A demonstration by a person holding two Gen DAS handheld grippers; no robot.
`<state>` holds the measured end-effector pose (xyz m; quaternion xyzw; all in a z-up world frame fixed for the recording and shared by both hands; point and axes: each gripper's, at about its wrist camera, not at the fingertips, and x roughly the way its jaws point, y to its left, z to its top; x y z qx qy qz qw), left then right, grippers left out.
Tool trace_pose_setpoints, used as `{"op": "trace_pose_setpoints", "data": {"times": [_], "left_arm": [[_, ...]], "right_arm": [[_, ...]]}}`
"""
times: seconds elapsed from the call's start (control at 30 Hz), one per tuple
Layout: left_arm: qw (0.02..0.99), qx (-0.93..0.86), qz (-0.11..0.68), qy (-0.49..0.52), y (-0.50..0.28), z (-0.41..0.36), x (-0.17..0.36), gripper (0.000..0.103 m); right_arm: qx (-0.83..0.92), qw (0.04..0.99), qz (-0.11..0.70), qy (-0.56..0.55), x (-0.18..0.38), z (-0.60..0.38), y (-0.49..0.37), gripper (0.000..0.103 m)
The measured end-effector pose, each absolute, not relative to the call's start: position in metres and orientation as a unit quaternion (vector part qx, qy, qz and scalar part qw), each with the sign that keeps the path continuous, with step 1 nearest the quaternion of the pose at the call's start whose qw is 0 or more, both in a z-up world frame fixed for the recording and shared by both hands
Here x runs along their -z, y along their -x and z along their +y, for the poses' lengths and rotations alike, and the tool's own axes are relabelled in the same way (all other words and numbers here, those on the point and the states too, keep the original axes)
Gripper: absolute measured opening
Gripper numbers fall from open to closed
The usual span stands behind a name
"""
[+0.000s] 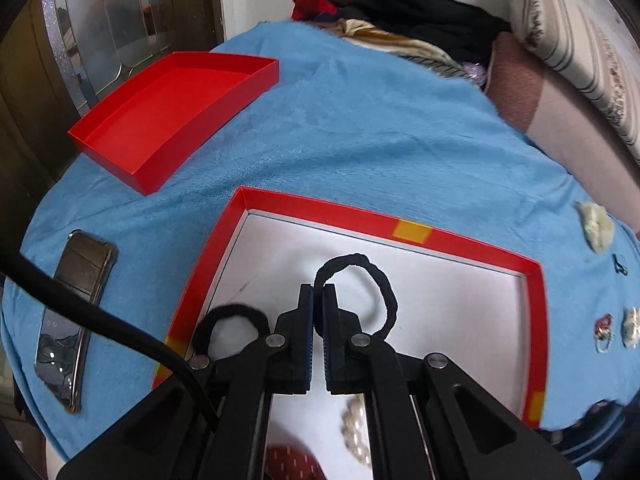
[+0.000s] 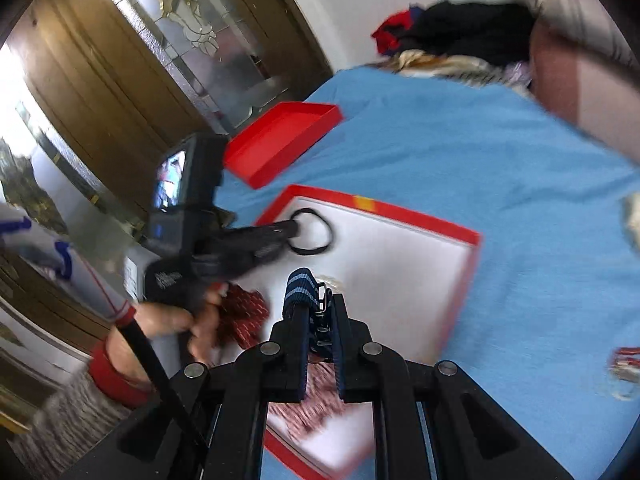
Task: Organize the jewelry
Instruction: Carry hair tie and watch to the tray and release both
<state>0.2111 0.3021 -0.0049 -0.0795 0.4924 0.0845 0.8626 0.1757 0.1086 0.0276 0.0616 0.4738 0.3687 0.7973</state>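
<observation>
the blue blanket (image 1: 360, 128) covers the bed, and on it sits the red box (image 1: 536, 320) with its white floor, the place both hands are carrying things to. its red lid (image 1: 168, 120) lies apart, further back. a phone (image 1: 76, 312) rests just beside the box.

the left gripper (image 1: 318, 292) is pressed together on a black hair tie (image 1: 384, 284), the loop hanging over the white floor; a second black tie (image 1: 228, 320) already lies at the box edge, with a pearl piece (image 1: 356, 432) and a red dotted item (image 1: 292, 464) nearer the camera. the right gripper (image 2: 320, 304) pinches a blue striped band (image 2: 300, 284) with a metal buckle, above the box's near part.

to do this well, i would lower each piece close to the floor before letting go, so the tie does not bounce out, and set it in bare space away from the pearls. small brooches and a ring (image 1: 604, 332) wait on the blanket to the right.
</observation>
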Motion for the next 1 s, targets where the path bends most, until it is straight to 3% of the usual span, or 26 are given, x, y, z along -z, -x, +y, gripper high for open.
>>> {"op": "trace_pose_setpoints", "data": {"times": [0.17, 0.43, 0.5, 0.6, 0.63, 0.7, 1.0], "left_arm": [[0.857, -0.094, 0.501, 0.074, -0.226, 0.301, 0.016, 0.004], [0.853, -0.102, 0.506, 0.071, -0.234, 0.296, 0.023, 0.006], [0.852, -0.103, 0.507, 0.074, -0.235, 0.294, 0.025, 0.011], [0.853, -0.102, 0.505, 0.082, -0.232, 0.293, 0.022, 0.024], [0.854, -0.101, 0.503, 0.086, -0.231, 0.293, 0.021, 0.029], [0.855, -0.1, 0.499, 0.094, -0.228, 0.294, 0.017, 0.034], [0.863, -0.097, 0.483, 0.115, -0.201, 0.296, -0.007, 0.036]], "right_arm": [[-0.308, 0.81, 0.499, -0.014, 0.013, 0.114, -0.207, 0.011], [-0.26, 0.836, 0.48, 0.05, 0.012, 0.107, -0.218, 0.012], [-0.252, 0.84, 0.476, 0.061, 0.011, 0.107, -0.219, 0.021], [-0.244, 0.849, 0.464, 0.069, 0.007, 0.106, -0.22, 0.055], [-0.238, 0.854, 0.456, 0.077, 0.004, 0.106, -0.219, 0.059], [-0.232, 0.858, 0.449, 0.087, 0.001, 0.106, -0.219, 0.059], [-0.215, 0.872, 0.438, 0.048, -0.022, 0.055, -0.198, 0.059]]}}
